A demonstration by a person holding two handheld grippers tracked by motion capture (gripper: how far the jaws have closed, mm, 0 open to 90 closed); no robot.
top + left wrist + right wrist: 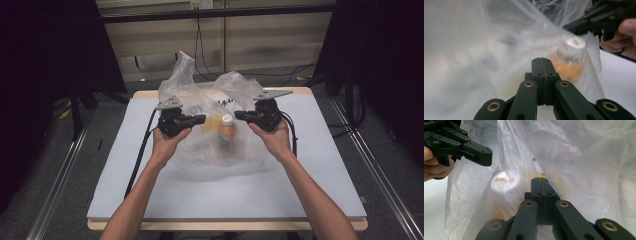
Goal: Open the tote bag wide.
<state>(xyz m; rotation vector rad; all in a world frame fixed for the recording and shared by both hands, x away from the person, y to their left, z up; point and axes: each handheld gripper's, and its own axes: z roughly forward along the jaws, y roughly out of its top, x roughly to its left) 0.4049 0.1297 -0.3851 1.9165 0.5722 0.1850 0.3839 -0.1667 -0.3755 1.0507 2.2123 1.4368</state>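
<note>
Bench (pixel 320 170): pale blue-grey top on a wood-edged board, carrying everything else.

Plastic bag (pixel 200 95): translucent white, crumpled, standing on the far half of the bench, its top puckered up into a peak at the far left. All places below are given relative to this bag.

Bottle (pixel 227 131): inside the bag, near its middle, upright, with orange contents and a white cap (pixel 227 119). In the left gripper view the cap (pixel 573 45) shows through the film just beyond the claw tips; in the right gripper view the bottle (pixel 503 187) sits behind the film to the left of the claw tips.

Left claw (pixel 199 119): at the bag's left flank, pointing inward toward the bottle. Jaws fully together, and whether film is caught in the seam cannot be told; the tips (pixel 541 61) lie against the bag's film.

Right claw (pixel 241 116): at the bag's right flank, pointing inward, facing the left one across the bottle. Jaws likewise pressed together (pixel 541 181), tips against the film; whether any film is pinched cannot be told.

Each claw is carried in a bare hand, grey three-cornered plate on top, black cable trailing back toward the person.
</note>
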